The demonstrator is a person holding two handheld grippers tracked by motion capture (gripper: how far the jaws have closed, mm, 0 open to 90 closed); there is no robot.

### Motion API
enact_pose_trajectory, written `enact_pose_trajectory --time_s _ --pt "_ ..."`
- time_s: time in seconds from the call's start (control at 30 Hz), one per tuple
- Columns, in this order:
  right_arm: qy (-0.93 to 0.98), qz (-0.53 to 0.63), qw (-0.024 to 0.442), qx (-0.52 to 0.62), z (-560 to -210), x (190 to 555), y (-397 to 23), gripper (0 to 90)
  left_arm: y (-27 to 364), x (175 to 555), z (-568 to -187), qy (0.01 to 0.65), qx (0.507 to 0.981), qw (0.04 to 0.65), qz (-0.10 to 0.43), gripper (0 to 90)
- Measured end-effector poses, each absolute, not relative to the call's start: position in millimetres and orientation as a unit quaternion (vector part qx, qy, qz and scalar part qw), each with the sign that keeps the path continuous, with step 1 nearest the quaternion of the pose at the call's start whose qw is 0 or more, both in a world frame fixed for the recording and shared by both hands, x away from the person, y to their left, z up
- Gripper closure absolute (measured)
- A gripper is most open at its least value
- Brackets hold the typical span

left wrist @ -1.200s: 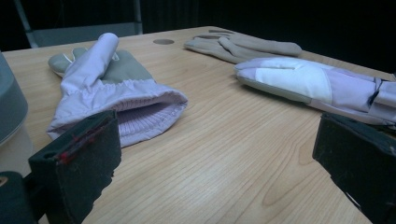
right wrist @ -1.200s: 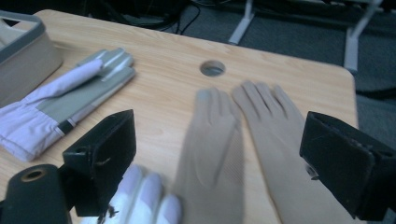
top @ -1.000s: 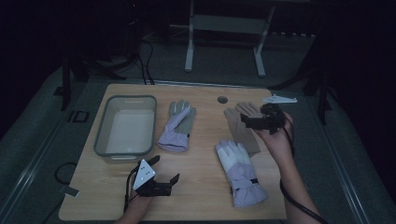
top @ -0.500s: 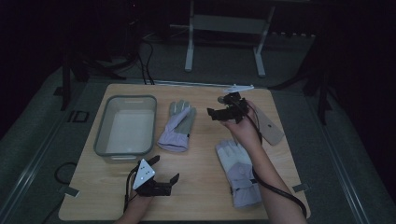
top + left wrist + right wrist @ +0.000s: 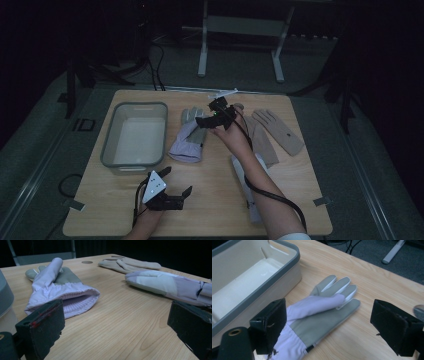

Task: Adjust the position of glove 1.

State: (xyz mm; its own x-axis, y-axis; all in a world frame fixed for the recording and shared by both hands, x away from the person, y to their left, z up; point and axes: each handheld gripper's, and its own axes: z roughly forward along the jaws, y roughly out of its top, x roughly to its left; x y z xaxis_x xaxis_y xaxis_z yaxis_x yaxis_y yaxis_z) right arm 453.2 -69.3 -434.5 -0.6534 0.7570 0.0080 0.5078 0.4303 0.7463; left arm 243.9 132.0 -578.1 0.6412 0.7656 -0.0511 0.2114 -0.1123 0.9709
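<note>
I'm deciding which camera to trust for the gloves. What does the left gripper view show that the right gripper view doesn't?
The left gripper view alone has the tan gloves at the far edge and the second lilac glove lying flat. The right gripper view alone has the grey-rimmed tub. Both show the lilac glove by the tub, the wooden table, and open jaws.

We look down on a light wooden desk [image 5: 210, 210] standing on a grey floor [image 5: 380, 165] in a dim room. Beyond its far edge we see a pale metal frame [image 5: 240, 30] on two legs, and dark cables [image 5: 155, 60], perhaps power leads, trailing into blackness.
</note>
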Motion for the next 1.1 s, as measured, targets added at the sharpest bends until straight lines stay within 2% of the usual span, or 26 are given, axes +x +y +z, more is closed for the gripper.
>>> enact_pose_trajectory --time_s 0.43,0.77,0.83,0.87,1.03,1.1 --pt "0.831 0.349 0.127 0.414 -482 471 -27 13.7 132 244 -578 0.347 0.704 0.57 0.241 1.5" --pt "0.834 0.31 0.128 0.438 -520 477 -6 15.9 129 243 -578 0.336 0.71 0.568 0.244 1.5" --pt "0.831 0.305 0.123 0.449 -527 478 -4 18.0 130 243 -578 0.338 0.71 0.568 0.243 1.5" --pt "0.831 0.295 0.125 0.455 -534 478 -2 21.9 130 243 -578 0.339 0.709 0.569 0.242 1.5" --pt "0.833 0.293 0.123 0.452 -545 478 -1 23.6 132 244 -578 0.345 0.705 0.573 0.237 1.5" --pt "0.838 0.286 0.132 0.446 -544 477 1 30.2 131 244 -578 0.345 0.705 0.573 0.237 1.5"
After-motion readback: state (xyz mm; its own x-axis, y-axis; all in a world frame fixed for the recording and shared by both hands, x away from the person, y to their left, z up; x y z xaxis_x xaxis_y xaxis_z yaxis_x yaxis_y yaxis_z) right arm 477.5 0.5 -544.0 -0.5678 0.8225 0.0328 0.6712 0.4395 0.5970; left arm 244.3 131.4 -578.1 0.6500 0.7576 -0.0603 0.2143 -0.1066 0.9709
